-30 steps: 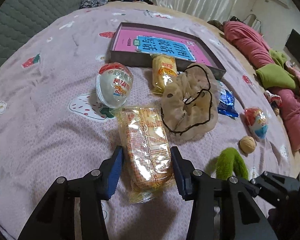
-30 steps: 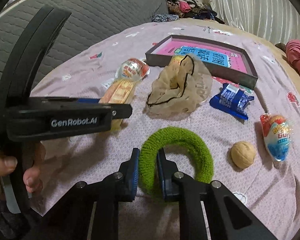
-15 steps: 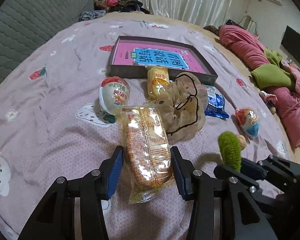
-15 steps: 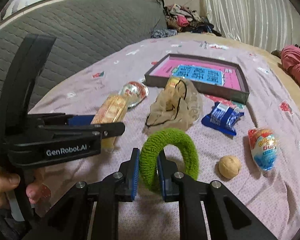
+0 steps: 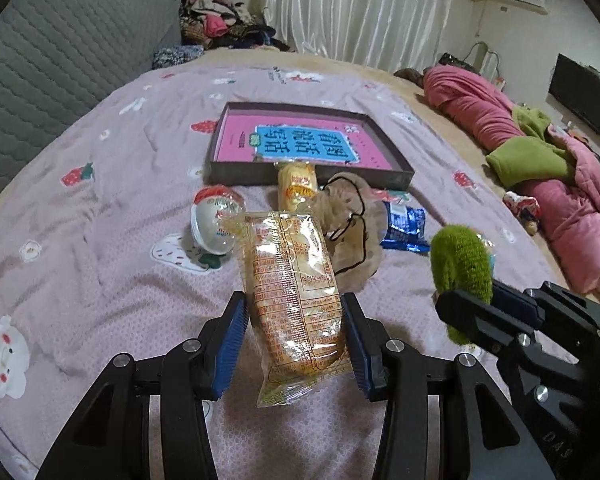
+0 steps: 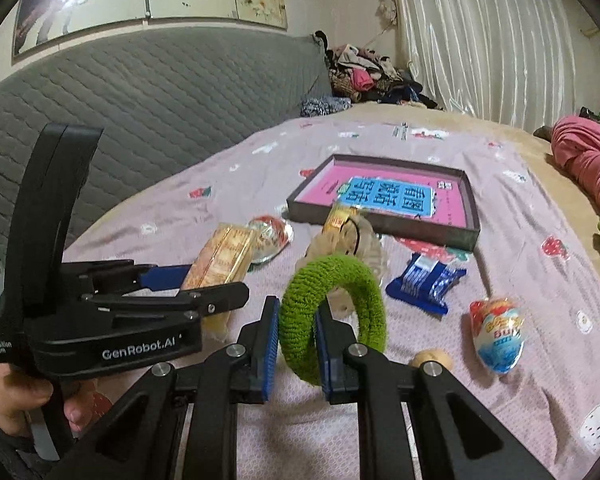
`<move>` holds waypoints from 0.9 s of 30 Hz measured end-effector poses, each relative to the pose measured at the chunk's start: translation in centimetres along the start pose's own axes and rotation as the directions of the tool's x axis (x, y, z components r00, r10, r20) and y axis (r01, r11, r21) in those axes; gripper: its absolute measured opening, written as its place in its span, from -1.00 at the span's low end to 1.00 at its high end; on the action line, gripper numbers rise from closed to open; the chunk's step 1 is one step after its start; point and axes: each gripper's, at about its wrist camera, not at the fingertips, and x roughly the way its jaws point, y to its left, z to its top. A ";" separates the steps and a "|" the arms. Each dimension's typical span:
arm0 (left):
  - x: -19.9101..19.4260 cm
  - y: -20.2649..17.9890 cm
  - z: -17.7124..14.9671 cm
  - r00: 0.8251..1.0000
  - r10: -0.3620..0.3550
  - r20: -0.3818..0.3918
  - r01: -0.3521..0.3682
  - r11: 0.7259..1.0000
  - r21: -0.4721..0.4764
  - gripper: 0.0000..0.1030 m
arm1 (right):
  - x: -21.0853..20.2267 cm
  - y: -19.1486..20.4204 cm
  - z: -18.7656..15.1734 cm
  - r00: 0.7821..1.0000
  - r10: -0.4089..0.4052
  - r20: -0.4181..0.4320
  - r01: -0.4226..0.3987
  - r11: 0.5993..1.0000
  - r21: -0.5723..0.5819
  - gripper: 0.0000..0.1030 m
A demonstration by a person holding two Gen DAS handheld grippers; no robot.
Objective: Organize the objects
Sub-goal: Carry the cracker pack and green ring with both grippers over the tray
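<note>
My left gripper [image 5: 296,344] is shut on a yellow snack packet [image 5: 296,292] and holds it above the bed; it also shows in the right wrist view [image 6: 220,260]. My right gripper [image 6: 296,348] is shut on a green fuzzy ring [image 6: 332,312], lifted off the bed; the ring shows in the left wrist view [image 5: 462,268]. A dark box with a pink and blue liner [image 5: 308,144] lies farther back [image 6: 384,200].
On the lilac bedspread [image 5: 100,208] lie a beige scrunchie [image 5: 352,232], a smaller yellow packet [image 5: 296,188], a round wrapped sweet [image 5: 216,224], a blue packet [image 6: 424,280], an egg-shaped sweet [image 6: 498,332] and a walnut [image 6: 434,358]. Pink bedding [image 5: 540,160] lies right.
Both grippers have risen from the bed, carrying the yellow packet and the green ring up with them. The bed's objects now look farther away.
</note>
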 end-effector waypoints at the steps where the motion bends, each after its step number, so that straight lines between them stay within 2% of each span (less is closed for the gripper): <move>1: -0.1 0.0 0.1 1.000 -0.001 0.003 0.001 1.000 0.002 -0.05 | -0.1 -0.1 0.2 1.000 0.000 0.007 0.000 1.000 0.002 -0.66; 12: -1.1 -0.6 1.5 0.999 -0.003 0.054 0.003 1.000 0.008 -0.05 | -1.5 -1.3 2.1 0.997 -0.016 0.081 0.014 0.999 0.029 -0.66; 23: -1.4 -1.0 5.1 0.995 0.021 0.095 -0.024 0.999 0.039 -0.05 | -3.2 -2.8 6.4 0.988 -0.014 0.152 0.009 0.999 0.032 -0.66; 27: -0.8 -1.0 7.2 0.995 0.008 0.099 -0.012 0.999 0.040 -0.05 | -3.5 -3.8 7.7 0.986 -0.019 0.168 0.012 0.999 0.042 -0.66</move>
